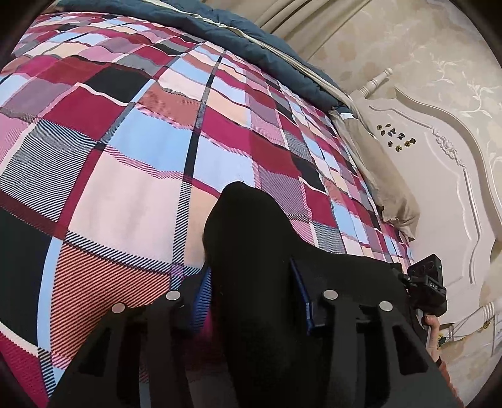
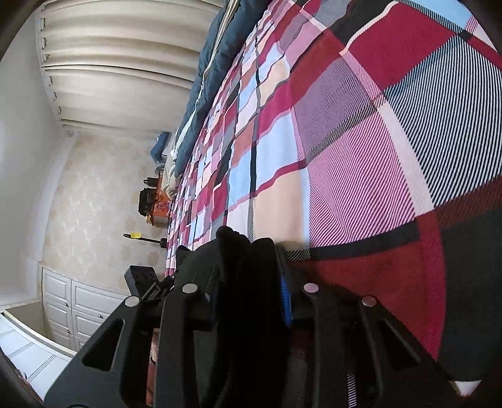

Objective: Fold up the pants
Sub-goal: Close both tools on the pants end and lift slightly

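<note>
The black pants (image 1: 251, 238) bunch up between the blue-padded fingers of my left gripper (image 1: 251, 298), which is shut on them above the plaid bedcover (image 1: 131, 163). In the right wrist view, my right gripper (image 2: 248, 282) is shut on another bunch of the black pants (image 2: 241, 260), held over the same plaid bedcover (image 2: 345, 141). The right gripper also shows at the right edge of the left wrist view (image 1: 426, 282). The left gripper shows at the left in the right wrist view (image 2: 141, 279). Most of the pants hangs hidden below both grippers.
A dark blue quilt (image 1: 219, 28) lies along the far side of the bed. A beige pillow (image 1: 386, 188) rests by the white carved headboard (image 1: 439, 188). Curtains (image 2: 119, 62), white cabinets (image 2: 72, 307) and a small cluttered orange table (image 2: 157, 204) stand beyond the bed.
</note>
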Tool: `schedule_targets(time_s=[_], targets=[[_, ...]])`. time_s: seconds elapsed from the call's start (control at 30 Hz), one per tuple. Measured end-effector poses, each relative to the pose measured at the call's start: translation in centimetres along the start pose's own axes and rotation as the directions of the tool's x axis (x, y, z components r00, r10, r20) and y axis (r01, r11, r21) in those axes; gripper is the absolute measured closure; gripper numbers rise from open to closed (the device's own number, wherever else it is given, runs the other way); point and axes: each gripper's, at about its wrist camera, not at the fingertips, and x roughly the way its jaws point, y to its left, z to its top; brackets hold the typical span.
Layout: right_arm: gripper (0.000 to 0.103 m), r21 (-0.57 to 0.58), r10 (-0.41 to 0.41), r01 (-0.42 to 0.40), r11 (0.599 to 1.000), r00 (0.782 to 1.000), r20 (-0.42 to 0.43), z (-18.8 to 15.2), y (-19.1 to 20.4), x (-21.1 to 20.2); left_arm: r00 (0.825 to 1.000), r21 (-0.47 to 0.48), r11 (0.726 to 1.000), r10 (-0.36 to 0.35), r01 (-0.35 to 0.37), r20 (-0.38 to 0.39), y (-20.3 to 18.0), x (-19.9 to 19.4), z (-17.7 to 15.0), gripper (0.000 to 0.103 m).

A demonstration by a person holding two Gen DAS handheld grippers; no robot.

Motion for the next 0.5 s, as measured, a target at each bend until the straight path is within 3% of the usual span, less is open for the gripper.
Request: schedule_targets(time_s=[0.23,0.4,0.5], targets=[[0.075,0.005,0.006,-0.006,1.0,1.0,0.007,-0.1,0.2,-0.1,1.0,-0.004,1.0,-0.006,0.006,-0.001,-0.1,0.0,0.1,0.058],[0.071,0.036,0.065,-0.066,0.997,0.998,0.016,-0.1,-0.2,-0.6,0.998,0.01,0.999,-0.05,0.05,0.024,-0.1,-0.2,0.0,0.05],[0.067,0.05,0.09,-0.091,0.995,0.996,0.021,-0.1,-0.3,-1.0,0.998,0.017,0.998,-0.062,0.062,0.029,-0.5,-0.3,-0.1,0.039]])
